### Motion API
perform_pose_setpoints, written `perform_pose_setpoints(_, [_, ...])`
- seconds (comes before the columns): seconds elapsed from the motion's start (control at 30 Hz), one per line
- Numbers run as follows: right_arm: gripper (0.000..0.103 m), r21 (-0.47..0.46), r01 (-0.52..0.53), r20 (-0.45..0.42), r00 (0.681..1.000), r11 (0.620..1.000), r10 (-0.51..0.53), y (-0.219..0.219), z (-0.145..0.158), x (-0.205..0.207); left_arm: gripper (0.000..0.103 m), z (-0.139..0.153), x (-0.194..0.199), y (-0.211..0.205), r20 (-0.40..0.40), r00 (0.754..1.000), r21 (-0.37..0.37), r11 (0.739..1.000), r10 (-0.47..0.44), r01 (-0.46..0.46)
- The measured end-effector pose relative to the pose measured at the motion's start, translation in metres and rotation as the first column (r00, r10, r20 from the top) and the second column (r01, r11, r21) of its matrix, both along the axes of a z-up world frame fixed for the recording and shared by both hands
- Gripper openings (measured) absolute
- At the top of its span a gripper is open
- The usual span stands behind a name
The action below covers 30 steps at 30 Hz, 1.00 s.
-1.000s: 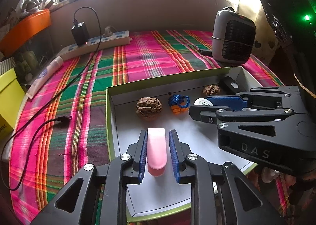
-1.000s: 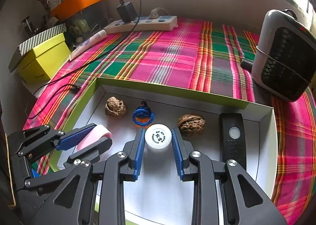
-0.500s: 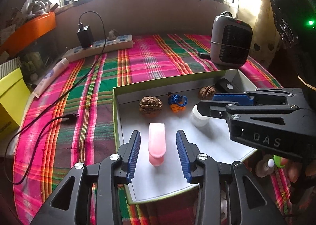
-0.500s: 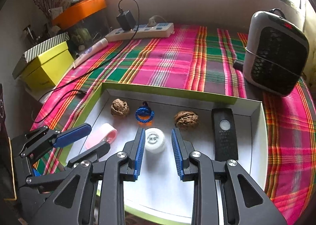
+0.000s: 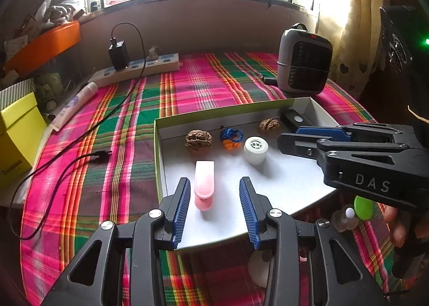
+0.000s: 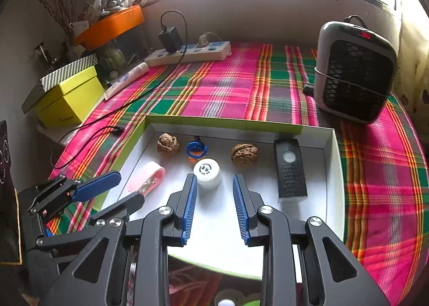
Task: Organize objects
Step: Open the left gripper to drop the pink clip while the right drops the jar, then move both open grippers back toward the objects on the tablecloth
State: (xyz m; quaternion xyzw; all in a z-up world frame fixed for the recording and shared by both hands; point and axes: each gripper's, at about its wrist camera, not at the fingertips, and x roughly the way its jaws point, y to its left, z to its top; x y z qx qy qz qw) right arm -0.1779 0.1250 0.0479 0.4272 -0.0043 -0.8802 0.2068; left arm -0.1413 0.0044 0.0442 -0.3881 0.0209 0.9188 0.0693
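A shallow white box with green walls lies on the plaid cloth. In it lie a pink case, a white jar, two walnuts, a blue and orange cord charm and a black remote. My left gripper is open just behind the pink case. My right gripper is open just behind the white jar. Both are empty.
A grey heater stands at the back right. A power strip with a charger and its cable lie at the back left. A yellow box stands at the left.
Both grippers have opened and let go, the left of the pink case, the right of the white jar. Both have drawn back and up from the box.
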Motion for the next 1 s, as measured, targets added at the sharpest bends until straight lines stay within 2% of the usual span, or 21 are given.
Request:
perform_pose_setpoints(0.43, [0.029,-0.029,0.029,-0.031,0.999,0.999,-0.030,0.016,0.006,0.029,0.036,0.002,0.023,0.001,-0.008,1.000,0.021,1.000,-0.004,0.004])
perform_pose_setpoints(0.8, [0.029,-0.010,0.059,-0.087,0.994,0.998,-0.059,0.032,0.009,0.062,0.038,0.004,0.046,-0.003,-0.027,0.999,0.076,0.997,-0.020,0.022])
perform_pose_setpoints(1.0, [0.029,-0.029,0.094,-0.104,0.990,0.995,-0.096,0.046,0.010,0.077,0.039,0.006,0.055,-0.003,-0.039,0.998,0.090,0.995,-0.041,0.045])
